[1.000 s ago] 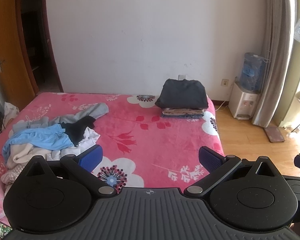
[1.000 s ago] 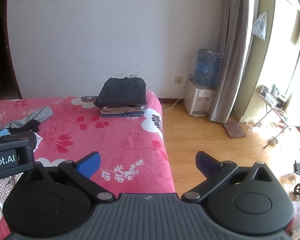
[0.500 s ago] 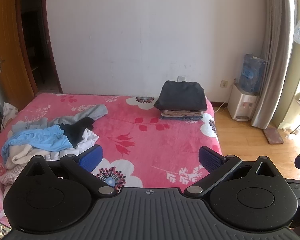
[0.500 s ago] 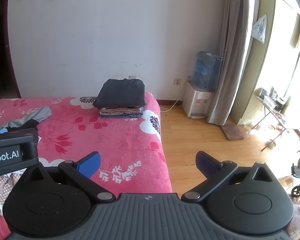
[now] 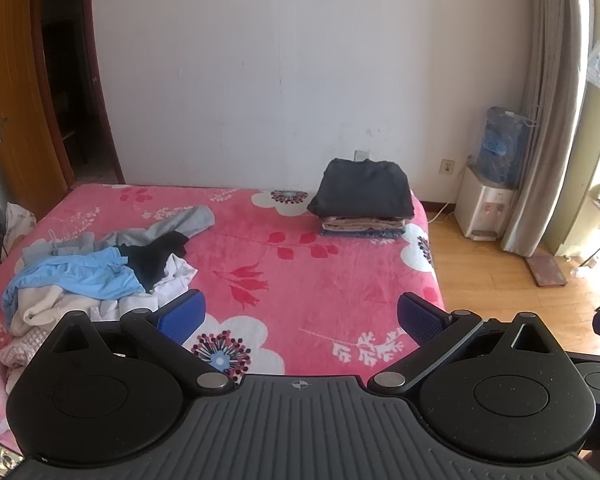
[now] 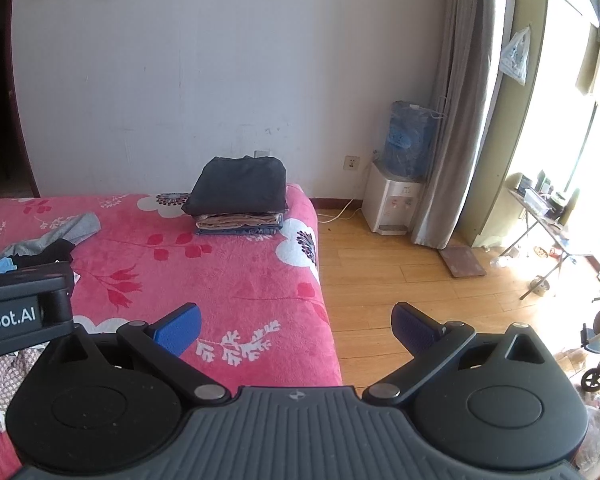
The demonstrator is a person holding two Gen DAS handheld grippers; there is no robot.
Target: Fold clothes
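A heap of unfolded clothes, light blue, black, white and grey, lies on the left of the pink flowered bed. A folded stack topped by a dark garment sits at the far right corner; the right wrist view shows this folded stack too. My left gripper hovers open above the bed's near edge, nothing between its blue pads. My right gripper is open over the bed's right edge and the floor, holding nothing. The left gripper's body shows at the left of the right wrist view.
A water dispenser with a blue bottle stands by the grey curtain. Wooden floor runs right of the bed. A folding stand and a wheeled frame are at the far right. A wooden door is at the left.
Both views have tilted slightly, so the bed and folded stack sit a little lower in frame. Both grippers stay open and hold nothing.
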